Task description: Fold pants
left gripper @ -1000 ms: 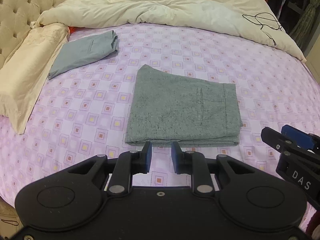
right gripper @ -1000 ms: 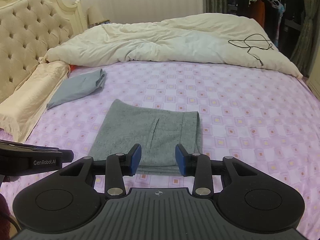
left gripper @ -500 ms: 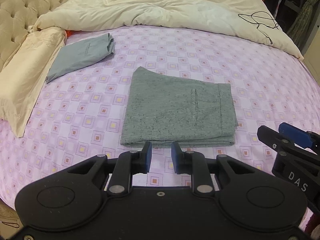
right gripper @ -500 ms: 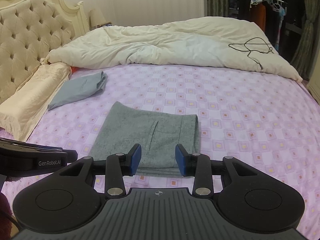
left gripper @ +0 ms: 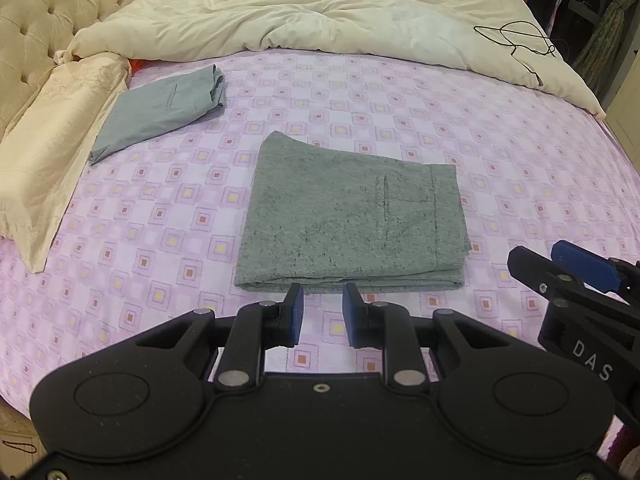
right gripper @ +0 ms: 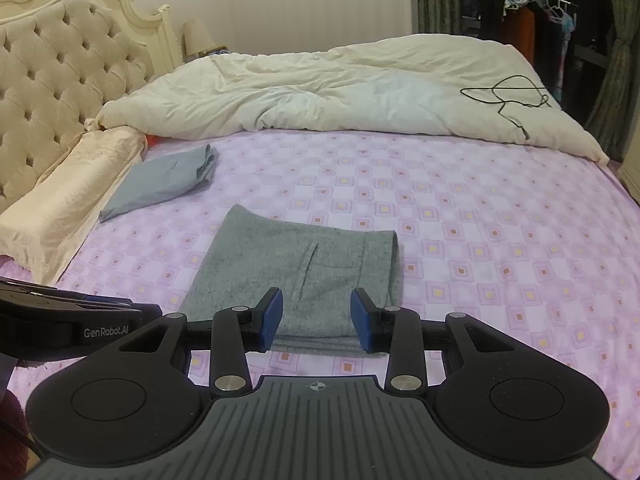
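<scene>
The grey-green pants (left gripper: 352, 220) lie folded into a flat rectangle on the pink checked bedsheet (left gripper: 160, 240), also seen in the right wrist view (right gripper: 296, 268). My left gripper (left gripper: 322, 312) is open and empty, held just short of the pants' near edge. My right gripper (right gripper: 316, 316) is open and empty above the near edge of the pants. It also shows at the right of the left wrist view (left gripper: 576, 276). The left gripper's side shows at the left of the right wrist view (right gripper: 68, 320).
A second folded blue-grey garment (left gripper: 164, 108) lies at the back left beside a cream pillow (left gripper: 52, 128). A rumpled cream duvet (left gripper: 320, 16) with a black cable (left gripper: 516, 40) covers the far side. A tufted headboard (right gripper: 60, 80) stands at left.
Both grippers have drawn back and up a little from the folded pants. The pants have not moved.
</scene>
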Demonstrator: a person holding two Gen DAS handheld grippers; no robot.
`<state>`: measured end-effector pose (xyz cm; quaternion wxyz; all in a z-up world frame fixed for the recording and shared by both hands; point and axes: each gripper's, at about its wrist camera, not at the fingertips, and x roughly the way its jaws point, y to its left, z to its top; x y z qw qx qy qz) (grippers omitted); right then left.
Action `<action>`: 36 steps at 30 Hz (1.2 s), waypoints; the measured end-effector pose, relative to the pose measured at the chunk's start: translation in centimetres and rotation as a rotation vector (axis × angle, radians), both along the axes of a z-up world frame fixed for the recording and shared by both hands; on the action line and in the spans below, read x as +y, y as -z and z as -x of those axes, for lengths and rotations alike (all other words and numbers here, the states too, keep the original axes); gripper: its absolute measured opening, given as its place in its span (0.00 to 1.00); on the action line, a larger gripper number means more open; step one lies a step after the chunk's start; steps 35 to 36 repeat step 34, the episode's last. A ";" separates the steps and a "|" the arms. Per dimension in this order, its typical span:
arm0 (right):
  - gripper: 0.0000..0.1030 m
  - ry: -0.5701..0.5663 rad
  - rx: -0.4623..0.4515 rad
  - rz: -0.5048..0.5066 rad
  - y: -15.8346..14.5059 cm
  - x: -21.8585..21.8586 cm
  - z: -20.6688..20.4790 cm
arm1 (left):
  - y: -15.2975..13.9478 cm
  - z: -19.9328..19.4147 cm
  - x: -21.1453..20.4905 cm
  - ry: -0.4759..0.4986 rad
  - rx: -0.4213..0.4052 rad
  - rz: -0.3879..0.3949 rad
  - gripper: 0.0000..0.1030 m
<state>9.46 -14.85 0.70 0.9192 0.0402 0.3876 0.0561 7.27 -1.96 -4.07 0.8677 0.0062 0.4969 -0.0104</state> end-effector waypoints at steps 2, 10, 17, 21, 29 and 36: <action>0.35 0.000 -0.001 -0.004 0.0 0.0 0.0 | 0.0 0.1 -0.2 -0.001 0.003 0.001 0.30; 0.35 -0.005 -0.006 -0.012 -0.2 -0.3 0.1 | 0.0 0.4 -0.7 -0.006 0.008 0.002 0.30; 0.35 -0.007 -0.008 -0.018 -0.2 -0.5 0.3 | -0.1 0.7 -1.5 -0.008 0.018 0.011 0.30; 0.35 -0.009 -0.009 -0.021 -0.2 -0.6 0.4 | -0.2 0.8 -1.8 -0.011 0.018 0.009 0.30; 0.35 -0.010 -0.010 -0.028 -0.3 -0.8 0.6 | -0.3 0.9 -2.3 -0.020 0.014 0.012 0.30; 0.35 -0.012 -0.010 -0.030 -0.2 -1.0 0.6 | -0.4 1.0 -2.9 -0.021 -0.011 -0.011 0.31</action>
